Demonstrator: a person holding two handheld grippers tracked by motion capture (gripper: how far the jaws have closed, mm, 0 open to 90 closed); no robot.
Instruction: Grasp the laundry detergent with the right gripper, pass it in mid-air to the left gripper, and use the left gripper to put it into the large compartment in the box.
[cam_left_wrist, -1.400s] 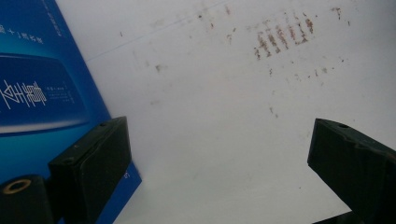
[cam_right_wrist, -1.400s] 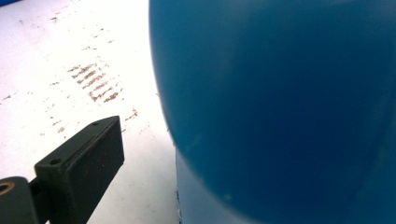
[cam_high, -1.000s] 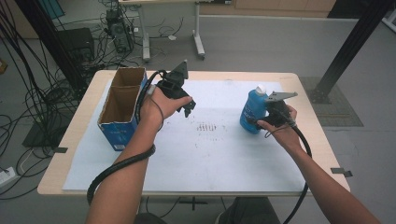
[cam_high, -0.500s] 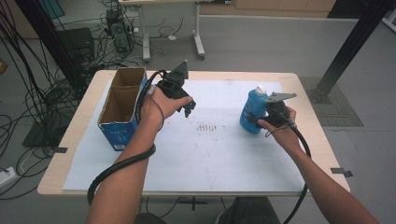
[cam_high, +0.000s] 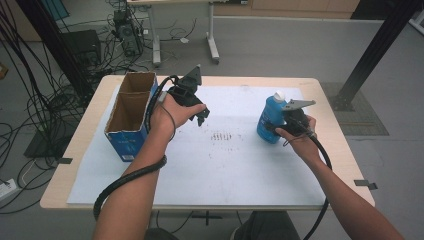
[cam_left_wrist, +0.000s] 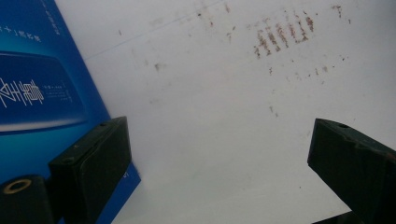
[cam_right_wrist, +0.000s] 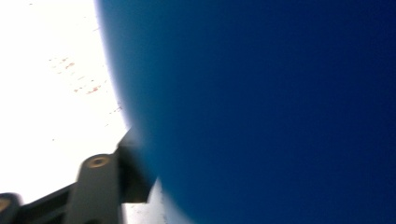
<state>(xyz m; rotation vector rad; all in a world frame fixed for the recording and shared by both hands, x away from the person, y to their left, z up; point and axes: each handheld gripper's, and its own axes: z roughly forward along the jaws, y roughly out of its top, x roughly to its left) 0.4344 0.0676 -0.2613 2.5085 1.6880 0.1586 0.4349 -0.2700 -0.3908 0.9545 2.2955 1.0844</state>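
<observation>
Nothing has moved since a second ago.
Right gripper (cam_high: 274, 126) still clamps the blue bottle (cam_high: 270, 118); left gripper (cam_left_wrist: 219, 163) stays spread, empty.

Both forearms are bare, with no sleeve reaching the wrists. Each hand carries a black two-jaw gripper: the left gripper (cam_high: 200, 116) and the right gripper (cam_high: 274, 127) each bear a grey three-cornered plate on top and trail a thick black ribbed cable. In the left gripper view the jaws are blocky matte black, with a brass-coloured ringed hole, perhaps a screw seat, at the base.
</observation>
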